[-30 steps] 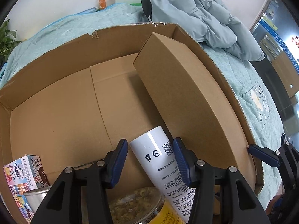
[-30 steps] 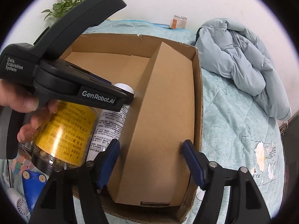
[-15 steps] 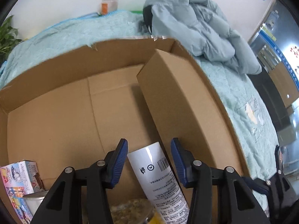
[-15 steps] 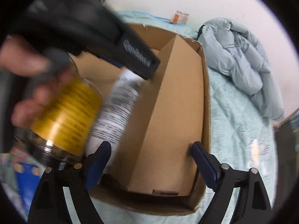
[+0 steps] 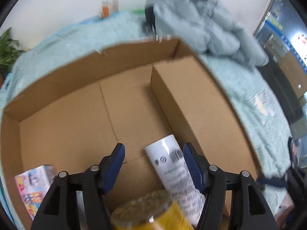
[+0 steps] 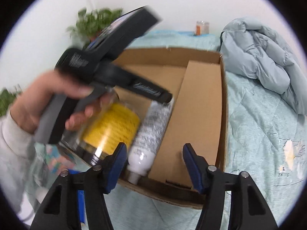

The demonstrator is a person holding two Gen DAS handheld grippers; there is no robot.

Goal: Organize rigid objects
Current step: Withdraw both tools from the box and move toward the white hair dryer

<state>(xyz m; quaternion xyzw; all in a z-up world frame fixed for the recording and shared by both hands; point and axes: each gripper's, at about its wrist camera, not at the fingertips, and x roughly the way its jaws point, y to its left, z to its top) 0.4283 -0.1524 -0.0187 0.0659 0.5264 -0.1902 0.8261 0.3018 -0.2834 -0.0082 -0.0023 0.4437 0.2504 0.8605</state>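
A white tube (image 5: 172,168) lies in the cardboard box (image 5: 57,88), against a leaning cardboard flap (image 5: 191,105). My left gripper (image 5: 153,147) hangs over the tube with its jaws opening. The left pad stands well off the tube and the right pad sits just beside it. A yellow-labelled jar (image 5: 149,210) lies below the fingers. The right wrist view shows the same tube (image 6: 151,132) and jar (image 6: 111,126), with a hand (image 6: 48,95) holding the left gripper above them. My right gripper (image 6: 155,147) hovers at the box's near edge (image 6: 163,189), jaws closing, with nothing between the pads.
A small colourful carton (image 5: 32,182) stands in the box's near left corner. The box rests on a pale green bedspread (image 6: 259,134). A grey-blue padded jacket (image 6: 259,53) lies behind it on the right. An orange-labelled jar (image 6: 201,26) and a plant (image 6: 94,19) stand by the wall.
The left gripper's jaws have spread away from the white tube and the gripper has lifted a little. The right gripper has tilted upward, and its jaws widened and then narrowed again.
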